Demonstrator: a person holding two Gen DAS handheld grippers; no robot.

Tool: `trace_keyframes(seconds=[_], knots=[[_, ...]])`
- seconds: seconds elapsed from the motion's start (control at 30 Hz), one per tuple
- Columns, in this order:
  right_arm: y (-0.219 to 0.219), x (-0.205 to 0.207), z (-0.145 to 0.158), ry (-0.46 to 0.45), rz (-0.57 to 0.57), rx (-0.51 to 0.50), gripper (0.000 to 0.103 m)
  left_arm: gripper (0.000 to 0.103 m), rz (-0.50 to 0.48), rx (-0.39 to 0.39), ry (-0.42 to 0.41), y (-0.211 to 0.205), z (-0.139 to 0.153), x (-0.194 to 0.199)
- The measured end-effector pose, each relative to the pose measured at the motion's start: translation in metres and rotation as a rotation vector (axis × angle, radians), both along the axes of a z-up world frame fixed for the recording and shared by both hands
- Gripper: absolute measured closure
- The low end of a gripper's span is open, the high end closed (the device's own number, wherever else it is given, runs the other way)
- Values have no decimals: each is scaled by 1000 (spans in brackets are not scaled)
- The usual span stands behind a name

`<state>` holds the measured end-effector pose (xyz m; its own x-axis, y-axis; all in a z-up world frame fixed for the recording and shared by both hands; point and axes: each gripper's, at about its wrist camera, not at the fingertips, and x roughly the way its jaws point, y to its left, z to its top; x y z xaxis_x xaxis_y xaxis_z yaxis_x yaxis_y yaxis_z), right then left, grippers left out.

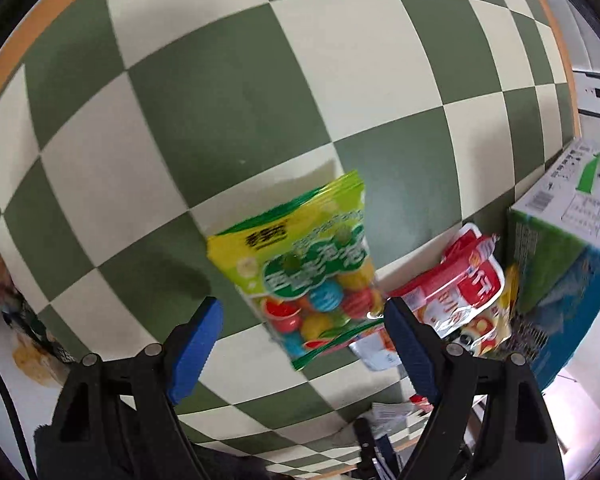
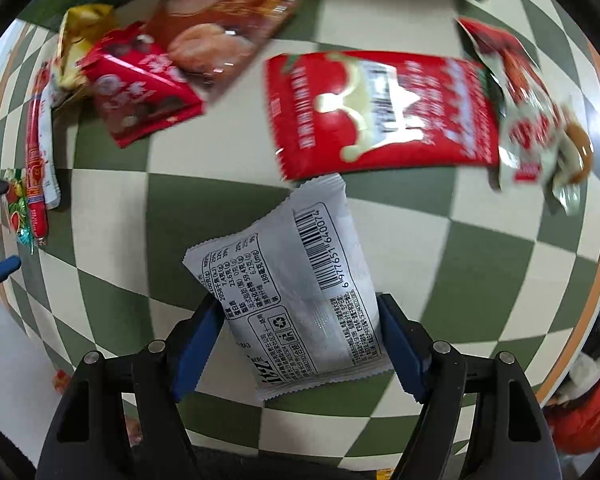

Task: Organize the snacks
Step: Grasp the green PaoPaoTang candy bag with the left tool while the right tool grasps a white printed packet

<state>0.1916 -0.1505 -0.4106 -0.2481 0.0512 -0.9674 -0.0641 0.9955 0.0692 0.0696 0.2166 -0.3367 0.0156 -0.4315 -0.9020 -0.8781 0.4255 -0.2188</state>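
Between the right gripper [image 2: 298, 344] fingers, holding the white snack bag [image 2: 300, 300] clamped by both sides, and keeping a gentle squeeze while, past the wide-apart left gripper [image 1: 304, 340] fingers, waiting beside the candy bag [image 1: 308, 276].

The left gripper [image 1: 300, 320] hangs over the green-and-cream checkered worktop [image 1: 228, 92], its blue-padded fingers [image 1: 198, 344] spread wide. A yellow-green candy bag [image 1: 300, 264] lies ahead between them, closer to the right finger; whether they touch is unclear. Just right of that finger sits a red snack packet [image 1: 456, 296], and beyond it, far right, a cardboard box [image 1: 564, 248].
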Motion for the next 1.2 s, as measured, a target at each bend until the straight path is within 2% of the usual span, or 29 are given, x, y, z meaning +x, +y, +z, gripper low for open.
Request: trace_keyframes(seconds=[0.13, 0.33, 0.4, 0.43, 0.5, 0.57, 0.73, 0.87, 1.0, 1.13, 1.2], knots=[[6, 0, 0, 7, 18, 1, 24, 21, 22, -19, 26, 4, -9, 7], [13, 4, 4, 14, 34, -8, 24, 21, -14, 10, 86, 6, -17, 22], [16, 4, 5, 14, 38, -10, 24, 30, -60, 54, 97, 3, -13, 25], [15, 3, 6, 14, 43, -11, 24, 33, -94, 81, 92, 1, -9, 30], [22, 9, 20, 9, 63, -13, 24, 46, -193, 142, 83, -4, -3, 38], [24, 3, 21, 0, 88, -13, 25, 51, -332, 208, 67, -17, 3, 44], [29, -18, 22, -3, 111, -9, 27, 51, -757, 390, 31, -66, 13, 46], [17, -30, 23, 25, 62, 14, 26, 51, -989, 483, 19, -101, 14, 36], [9, -34, 24, 68, 31, 19, 25, 51, -1078, 536, 13, -130, 13, 31], [5, -33, 22, 102, 25, 10, 22, 51, -1098, 549, 13, -183, 11, 43], [6, -35, 23, 108, 45, -1, 21, 51, -1094, 542, 10, -191, 13, 44]])
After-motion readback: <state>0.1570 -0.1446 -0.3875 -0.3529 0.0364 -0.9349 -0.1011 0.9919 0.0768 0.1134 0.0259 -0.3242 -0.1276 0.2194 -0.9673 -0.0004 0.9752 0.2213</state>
